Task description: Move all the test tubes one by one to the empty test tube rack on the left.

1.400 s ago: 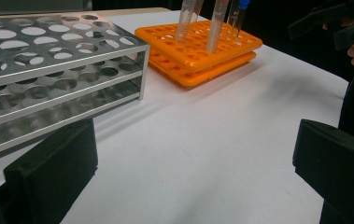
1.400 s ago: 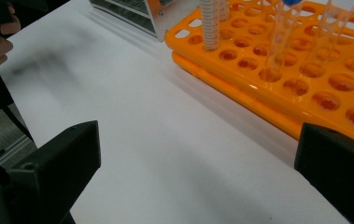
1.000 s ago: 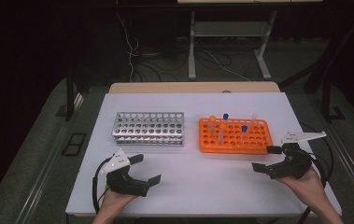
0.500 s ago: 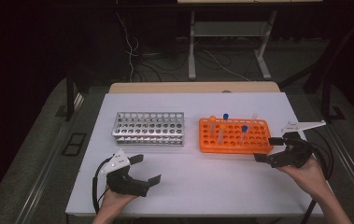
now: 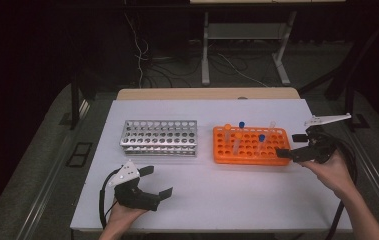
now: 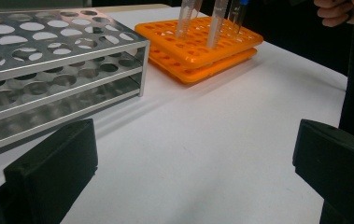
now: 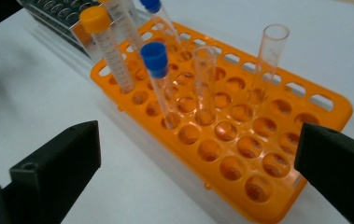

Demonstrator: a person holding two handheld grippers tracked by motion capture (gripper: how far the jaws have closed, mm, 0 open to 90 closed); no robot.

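Observation:
An orange tube rack point(image 5: 249, 146) stands right of centre on the white table, with a silver metal rack point(image 5: 159, 136) to its left. The orange rack point(image 7: 240, 140) holds an orange-capped tube point(image 7: 109, 46), two blue-capped tubes point(image 7: 158, 70) and two clear uncapped tubes point(image 7: 270, 60). My right gripper point(image 5: 288, 145) is open just off that rack's right end, and its jaws frame the rack in the right gripper view point(image 7: 198, 177). Near the front left edge, my left gripper point(image 5: 159, 181) rests open and holds nothing. In its own view point(image 6: 193, 172) it faces the silver rack point(image 6: 48, 60) and the orange rack point(image 6: 202, 46).
The table's bare white top point(image 5: 227, 195) stretches between the two grippers in front of the racks. A hand point(image 6: 347, 9) shows at the top right of the left gripper view. Cables and table legs point(image 5: 204, 50) lie on the dark floor beyond the far edge.
My right gripper has moved away from the person and slightly left, up to the orange rack's right end. The left gripper has stayed put.

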